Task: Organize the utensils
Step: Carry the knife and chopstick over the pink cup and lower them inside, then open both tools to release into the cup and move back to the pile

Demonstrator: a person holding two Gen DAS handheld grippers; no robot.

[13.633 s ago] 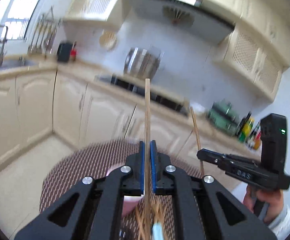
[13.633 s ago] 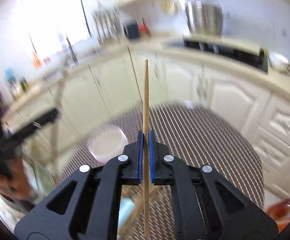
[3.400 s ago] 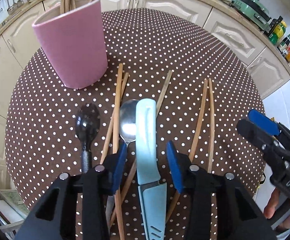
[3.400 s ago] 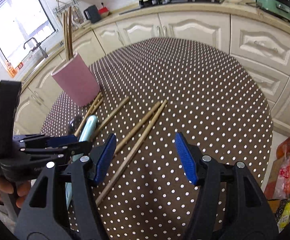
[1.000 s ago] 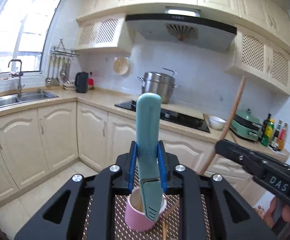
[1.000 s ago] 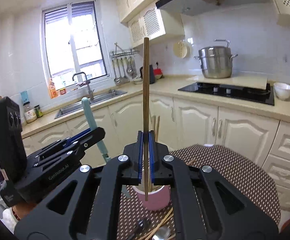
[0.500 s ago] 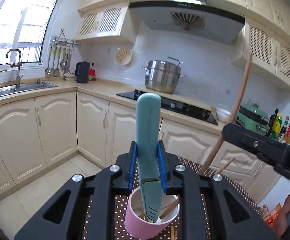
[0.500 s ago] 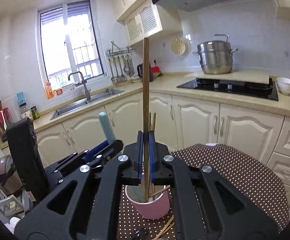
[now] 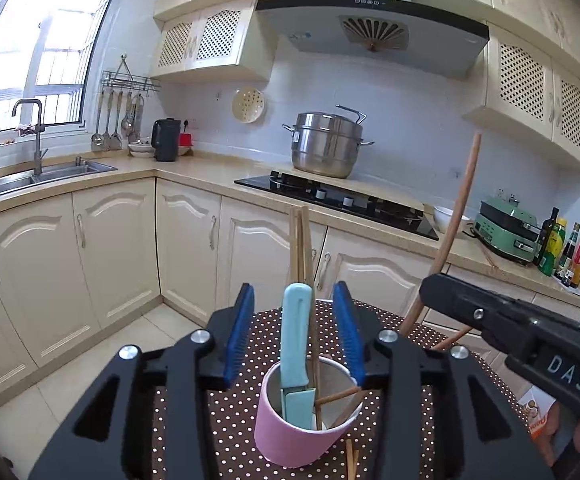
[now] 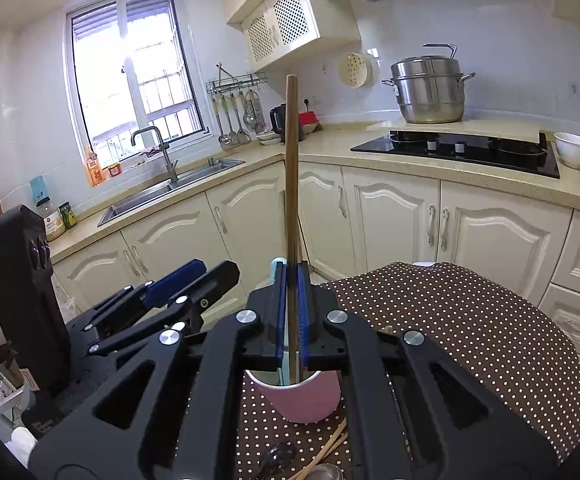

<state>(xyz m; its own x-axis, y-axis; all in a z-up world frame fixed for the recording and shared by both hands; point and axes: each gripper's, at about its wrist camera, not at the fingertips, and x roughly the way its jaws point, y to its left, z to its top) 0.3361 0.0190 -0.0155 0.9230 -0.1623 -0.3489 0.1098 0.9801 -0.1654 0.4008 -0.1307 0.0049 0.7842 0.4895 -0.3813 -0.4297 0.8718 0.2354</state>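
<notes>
A pink cup point(image 9: 298, 436) stands on the dotted round table point(image 9: 230, 412). A light blue knife point(image 9: 296, 356) stands in it among several wooden chopsticks point(image 9: 300, 240). My left gripper point(image 9: 294, 334) is open above the cup, its blue pads on either side of the knife and apart from it. My right gripper point(image 10: 291, 312) is shut on a wooden chopstick point(image 10: 291, 160), held upright with its lower end in the pink cup point(image 10: 302, 400). The same chopstick point(image 9: 456, 216) shows tilted in the left wrist view, with the right gripper body point(image 9: 510, 332) at the right.
Loose chopsticks point(image 10: 326, 452) and spoons point(image 10: 278, 456) lie on the table point(image 10: 470, 328) in front of the cup. Kitchen cabinets, a sink point(image 10: 170, 192) and a stove point(image 10: 458, 148) with a steel pot stand behind. The left gripper body point(image 10: 26, 300) is at the left.
My left gripper has opened and let go of the blue knife, which now stands lower in the cup. My right gripper has lowered its chopstick further toward the cup.
</notes>
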